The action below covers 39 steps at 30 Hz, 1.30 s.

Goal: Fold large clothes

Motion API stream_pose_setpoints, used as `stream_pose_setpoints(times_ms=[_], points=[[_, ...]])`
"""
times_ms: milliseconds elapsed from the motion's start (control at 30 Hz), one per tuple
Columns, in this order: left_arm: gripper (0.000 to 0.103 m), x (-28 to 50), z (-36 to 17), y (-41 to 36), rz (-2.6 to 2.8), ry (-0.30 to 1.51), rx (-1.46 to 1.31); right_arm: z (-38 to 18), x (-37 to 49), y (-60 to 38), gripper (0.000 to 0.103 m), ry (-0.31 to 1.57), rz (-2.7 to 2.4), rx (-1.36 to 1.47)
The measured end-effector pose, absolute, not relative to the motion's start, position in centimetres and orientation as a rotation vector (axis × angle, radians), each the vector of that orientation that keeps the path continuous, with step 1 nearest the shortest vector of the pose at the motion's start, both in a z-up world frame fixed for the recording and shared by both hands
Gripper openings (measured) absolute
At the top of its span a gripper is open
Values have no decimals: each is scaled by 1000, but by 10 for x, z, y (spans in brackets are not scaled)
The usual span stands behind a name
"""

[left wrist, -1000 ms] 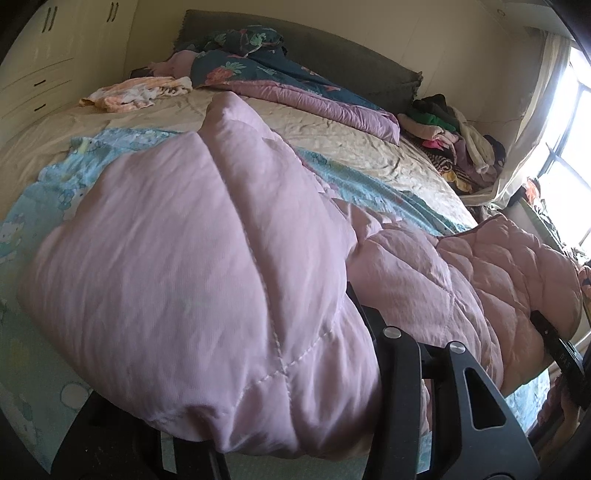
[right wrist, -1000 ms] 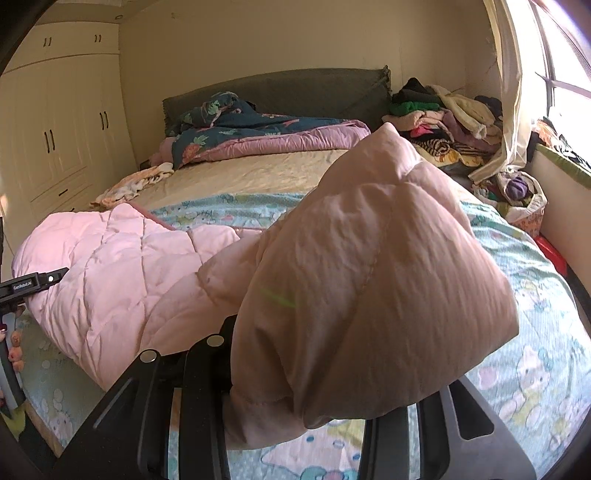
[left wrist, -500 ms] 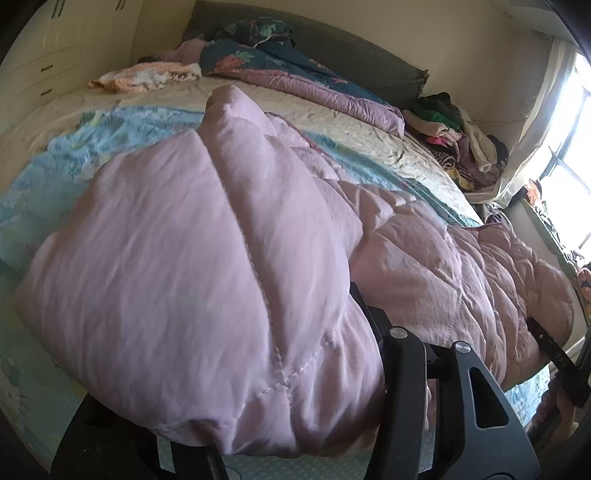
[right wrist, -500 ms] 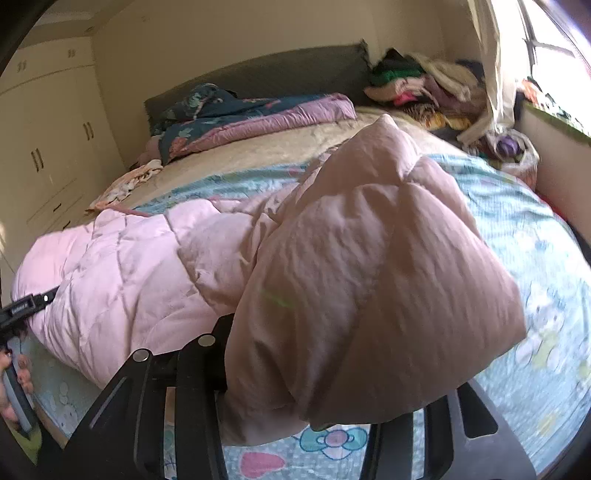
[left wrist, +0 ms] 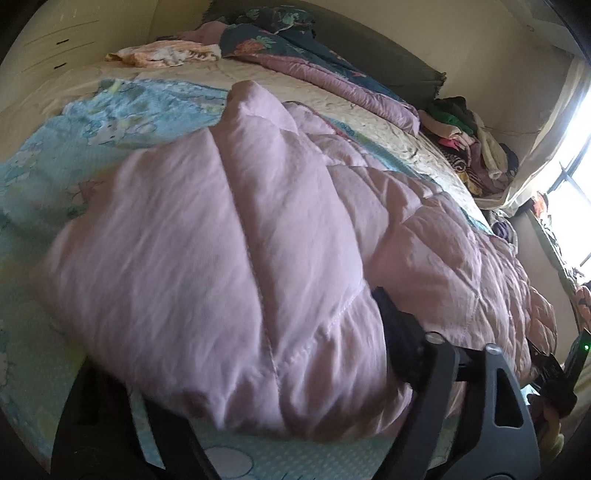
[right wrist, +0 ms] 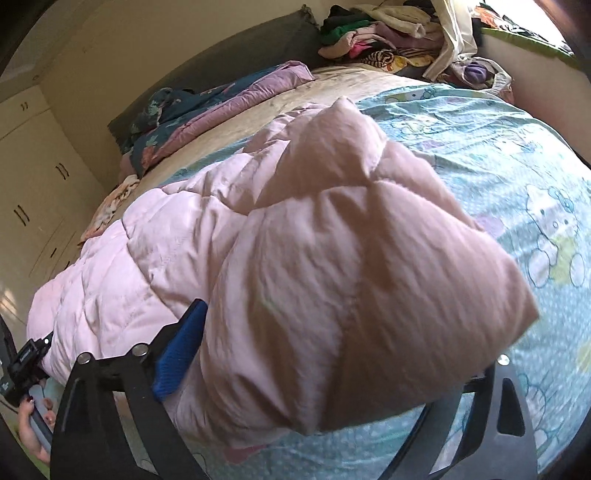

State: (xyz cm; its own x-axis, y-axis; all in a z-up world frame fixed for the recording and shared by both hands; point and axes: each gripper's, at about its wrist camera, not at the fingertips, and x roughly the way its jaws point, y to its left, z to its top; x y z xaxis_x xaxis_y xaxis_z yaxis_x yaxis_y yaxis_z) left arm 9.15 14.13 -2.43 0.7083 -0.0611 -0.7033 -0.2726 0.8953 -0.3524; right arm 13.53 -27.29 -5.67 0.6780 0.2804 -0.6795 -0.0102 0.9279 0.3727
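Observation:
A large pink quilted down jacket [left wrist: 258, 236] lies across the near part of the bed; it also fills the right wrist view [right wrist: 314, 258]. My left gripper [left wrist: 280, 373] is shut on one end of the jacket, whose puffed fabric bulges over the fingers and hides the tips. My right gripper [right wrist: 317, 373] is shut on the other end of the jacket; its blue finger pad [right wrist: 177, 362] shows at the left. Each gripper shows at the edge of the other's view, the right one [left wrist: 557, 373] and the left one [right wrist: 26, 365].
The jacket rests on a light blue cartoon-print sheet [right wrist: 517, 155] over the bed. A dark floral and mauve duvet [left wrist: 317, 62] lies by the grey headboard. A heap of clothes [right wrist: 373, 33] sits in the far corner by the window. White wardrobes [right wrist: 33, 192] stand at the left.
Both grippers have moved forward and down over the bed with the jacket ends held, and the jacket now lies lower and flatter on the sheet.

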Motion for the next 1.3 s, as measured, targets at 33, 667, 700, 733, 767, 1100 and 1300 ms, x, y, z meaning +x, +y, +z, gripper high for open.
stream_pose_setpoints(times_ms=[33, 667, 700, 733, 767, 1100, 1300], points=[[83, 88, -24, 141, 129, 783, -454, -56, 133, -273, 98, 813, 160, 354], [94, 32, 16, 121, 178, 719, -312, -10, 54, -282, 99, 654, 73, 185], [94, 28, 21, 118, 171, 705, -303, -5, 49, -280, 99, 641, 79, 173], [94, 25, 25, 117, 167, 696, -297, 0, 45, -278, 99, 629, 86, 164], [94, 22, 30, 114, 162, 686, -290, 5, 40, -276, 99, 617, 90, 154], [94, -3, 65, 88, 116, 608, -232, 46, 0, -252, 99, 521, 148, 78], [94, -18, 74, 68, 82, 581, -200, 62, -25, -234, 99, 488, 198, 31]])
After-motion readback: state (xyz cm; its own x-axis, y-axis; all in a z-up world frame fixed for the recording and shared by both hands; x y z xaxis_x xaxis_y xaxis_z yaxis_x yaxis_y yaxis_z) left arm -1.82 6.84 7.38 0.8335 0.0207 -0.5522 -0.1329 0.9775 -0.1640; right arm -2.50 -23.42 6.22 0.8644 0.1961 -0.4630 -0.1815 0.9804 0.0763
